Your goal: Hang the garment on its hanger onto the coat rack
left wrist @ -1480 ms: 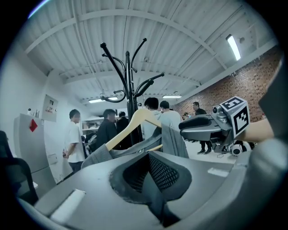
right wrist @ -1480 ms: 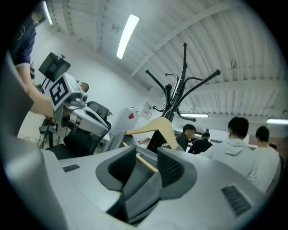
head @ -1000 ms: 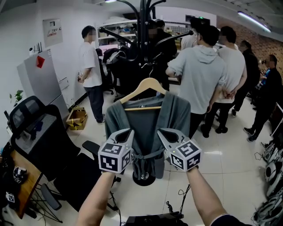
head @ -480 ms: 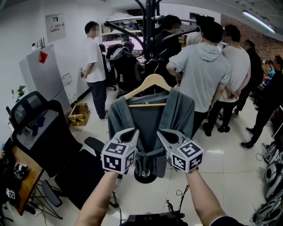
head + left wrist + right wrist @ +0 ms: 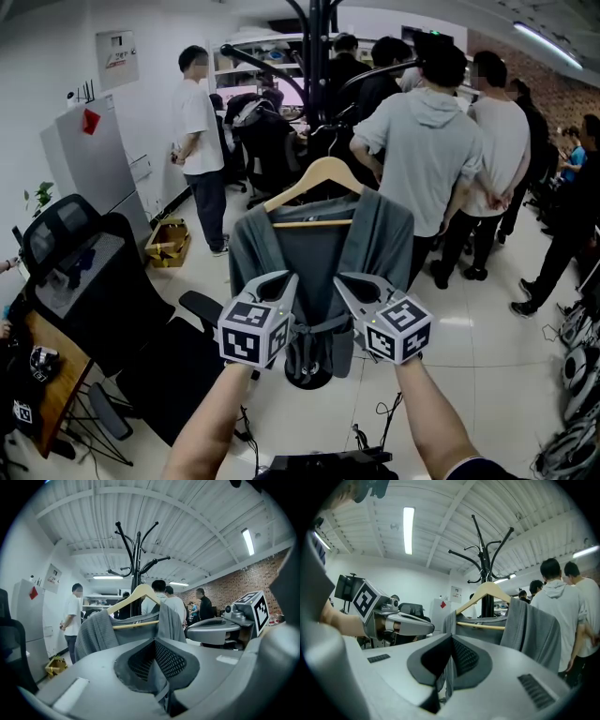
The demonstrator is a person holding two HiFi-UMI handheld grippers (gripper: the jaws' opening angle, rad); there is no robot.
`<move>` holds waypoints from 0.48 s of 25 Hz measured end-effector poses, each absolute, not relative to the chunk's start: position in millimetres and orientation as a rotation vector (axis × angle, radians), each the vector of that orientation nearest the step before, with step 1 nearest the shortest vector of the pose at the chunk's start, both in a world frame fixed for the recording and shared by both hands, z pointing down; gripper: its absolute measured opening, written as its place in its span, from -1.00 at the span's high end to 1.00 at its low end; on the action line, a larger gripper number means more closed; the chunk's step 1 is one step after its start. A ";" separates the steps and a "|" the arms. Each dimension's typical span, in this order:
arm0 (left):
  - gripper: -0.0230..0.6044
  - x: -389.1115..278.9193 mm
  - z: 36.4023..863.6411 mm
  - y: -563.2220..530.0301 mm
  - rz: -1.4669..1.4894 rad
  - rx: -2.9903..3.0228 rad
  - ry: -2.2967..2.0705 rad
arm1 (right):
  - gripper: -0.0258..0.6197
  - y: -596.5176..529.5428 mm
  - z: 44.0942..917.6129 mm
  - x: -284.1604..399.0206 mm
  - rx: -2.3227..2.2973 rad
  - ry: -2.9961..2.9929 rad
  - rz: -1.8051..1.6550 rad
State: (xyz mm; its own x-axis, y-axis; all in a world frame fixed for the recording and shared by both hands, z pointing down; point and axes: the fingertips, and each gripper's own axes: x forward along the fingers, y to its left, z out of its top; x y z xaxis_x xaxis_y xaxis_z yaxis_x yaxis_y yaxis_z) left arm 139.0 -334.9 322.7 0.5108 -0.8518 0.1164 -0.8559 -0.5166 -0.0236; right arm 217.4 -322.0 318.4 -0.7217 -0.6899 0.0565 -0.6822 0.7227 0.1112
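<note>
The garment [image 5: 319,248], a grey robe, hangs on a wooden hanger [image 5: 323,176] right in front of the black rack [image 5: 317,56], at about the height of the rack's lower arms. Whether the hanger's hook sits on an arm cannot be made out against the dark pole.

Both tongs hold the garment by its lower front, side by side. The left tongs [image 5: 285,285] are closed on a fold of the grey cloth, which runs down between the pads [image 5: 171,658] in the left gripper view. The right tongs [image 5: 343,284] are likewise clamped on the cloth, a strip of it pinched between the pads [image 5: 461,658].

The rack's round base [image 5: 307,378] stands on the tiled floor [image 5: 469,356] under the hem. A group of people [image 5: 431,150] stands behind the rack, and a black chair [image 5: 103,281] is at the left.
</note>
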 end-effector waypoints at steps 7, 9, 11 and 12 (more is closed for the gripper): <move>0.92 140.7 321.1 -335.9 0.171 2.700 -1.523 | 0.89 -323.9 319.1 216.9 1.127 -2.819 -0.125; 0.92 141.4 321.3 -335.6 0.172 2.700 -1.523 | 0.89 -324.0 319.3 217.6 1.127 -2.817 -0.122; 0.92 142.1 321.6 -335.3 0.172 2.699 -1.524 | 0.89 -324.0 320.1 218.4 1.126 -2.814 -0.119; 0.92 142.5 321.6 -335.1 0.171 2.699 -1.524 | 0.89 -324.0 320.5 218.8 1.126 -2.812 -0.117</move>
